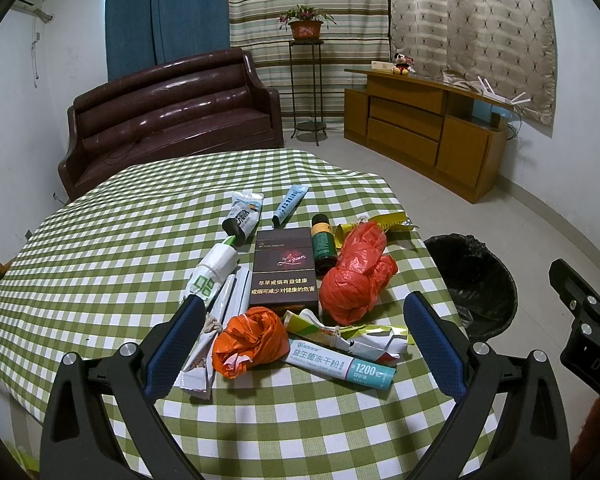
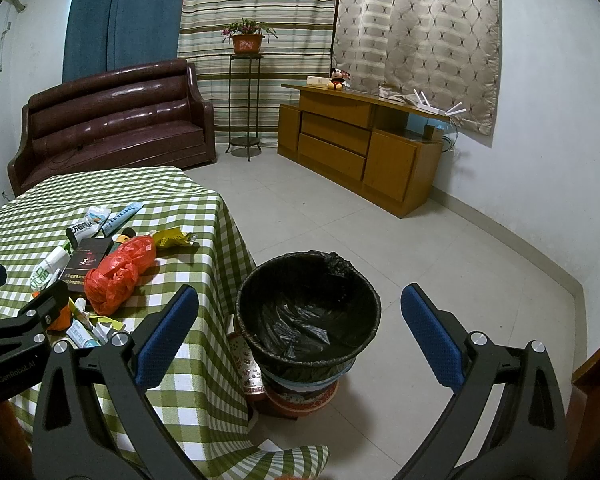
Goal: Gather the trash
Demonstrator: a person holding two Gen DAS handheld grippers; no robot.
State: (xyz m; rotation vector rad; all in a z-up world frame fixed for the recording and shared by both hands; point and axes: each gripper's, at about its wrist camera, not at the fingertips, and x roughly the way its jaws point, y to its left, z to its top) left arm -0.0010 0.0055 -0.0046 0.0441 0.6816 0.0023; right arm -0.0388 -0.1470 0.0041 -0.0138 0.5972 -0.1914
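A pile of trash lies on the green checked tablecloth (image 1: 100, 240): a dark cigarette box (image 1: 283, 268), a red plastic bag (image 1: 356, 276), an orange bag (image 1: 250, 340), a small green bottle (image 1: 323, 242), tubes and wrappers. My left gripper (image 1: 300, 348) is open and empty, its fingers either side of the orange bag and a long white-teal box (image 1: 340, 364). My right gripper (image 2: 300, 340) is open and empty above the black-lined bin (image 2: 308, 312) on the floor beside the table. The bin holds only its liner. The bin also shows in the left wrist view (image 1: 476, 280).
A brown sofa (image 1: 172, 112) stands beyond the table. A wooden cabinet (image 2: 360, 148) and a plant stand (image 2: 246, 100) stand along the curtained wall. Tiled floor (image 2: 440, 248) lies right of the bin. The bin rests on a patterned stool (image 2: 296, 394).
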